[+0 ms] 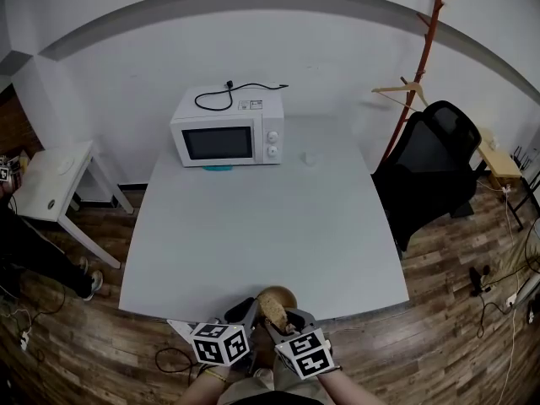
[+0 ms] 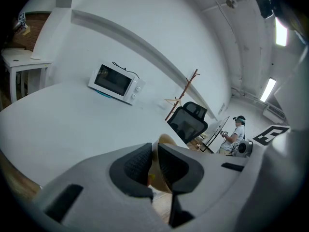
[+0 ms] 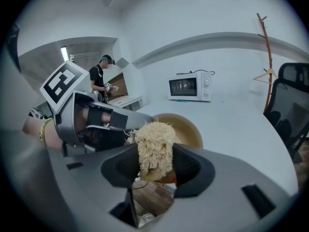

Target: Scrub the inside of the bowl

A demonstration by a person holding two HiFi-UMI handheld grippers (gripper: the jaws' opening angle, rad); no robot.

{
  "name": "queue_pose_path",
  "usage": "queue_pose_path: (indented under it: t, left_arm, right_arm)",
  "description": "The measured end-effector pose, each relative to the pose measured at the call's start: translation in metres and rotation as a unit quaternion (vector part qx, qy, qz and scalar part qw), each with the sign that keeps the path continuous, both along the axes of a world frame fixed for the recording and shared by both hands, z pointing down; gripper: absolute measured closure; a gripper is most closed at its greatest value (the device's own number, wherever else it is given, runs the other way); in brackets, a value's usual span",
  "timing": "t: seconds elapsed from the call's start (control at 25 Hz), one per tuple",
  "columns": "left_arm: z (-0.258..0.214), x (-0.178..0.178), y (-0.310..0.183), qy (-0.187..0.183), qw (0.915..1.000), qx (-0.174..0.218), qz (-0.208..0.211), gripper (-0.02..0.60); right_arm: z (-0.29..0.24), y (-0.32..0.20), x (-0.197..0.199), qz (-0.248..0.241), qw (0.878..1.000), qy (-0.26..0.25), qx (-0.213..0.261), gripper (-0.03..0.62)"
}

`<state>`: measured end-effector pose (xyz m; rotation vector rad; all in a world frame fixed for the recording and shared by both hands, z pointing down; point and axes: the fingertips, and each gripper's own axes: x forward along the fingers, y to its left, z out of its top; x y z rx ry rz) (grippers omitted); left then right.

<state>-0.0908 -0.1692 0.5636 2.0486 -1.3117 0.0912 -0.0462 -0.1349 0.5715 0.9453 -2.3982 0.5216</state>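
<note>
Near edge of the table (image 1: pixel 253 226): I've got the tan bowl (image 1: pixel 278 298) right here, just in front of me.
Left gripper (image 2: pixel 153 162): my jaws pinch the bowl's rim, one pad on each side of the wall.
Right gripper (image 3: pixel 155 167): clamped on a fibrous loofah scrubber (image 3: pixel 154 141), tuft sticking up past the pads, close by the bowl's opening.
Far end: white microwave (image 1: pixel 228 129), well apart from the bowl.

Bench (image 1: pixel 253 226) middle: open passage is offered, wide and flat.
Far edge: blocked by the microwave (image 1: pixel 228 129).
Right side: crowded by the office chair (image 1: pixel 426 163).
</note>
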Motion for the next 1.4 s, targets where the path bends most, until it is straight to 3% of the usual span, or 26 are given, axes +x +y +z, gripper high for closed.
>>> queue_pose_path:
  t: [0.28, 0.52, 1.08, 1.4]
  left_arm:
    - [0.002, 0.002, 0.007, -0.004, 1.0000, 0.004, 0.002, 0.544]
    - [-0.001, 0.009, 0.007, -0.005, 0.9999, 0.010, 0.011, 0.544]
    - [0.000, 0.025, 0.016, -0.003, 0.9997, 0.009, 0.025, 0.543]
    - [-0.003, 0.027, 0.016, 0.001, 0.9997, 0.012, 0.023, 0.544]
  right_arm:
    - [0.006, 0.011, 0.007, -0.031, 0.999, 0.038, -0.002, 0.410]
    - [0.008, 0.004, 0.028, -0.006, 0.998, 0.062, 0.003, 0.410]
    - [-0.001, -0.008, 0.046, 0.023, 0.997, 0.064, 0.023, 0.410]
    - [-0.007, 0.001, 0.027, 0.001, 0.999, 0.040, 0.027, 0.410]
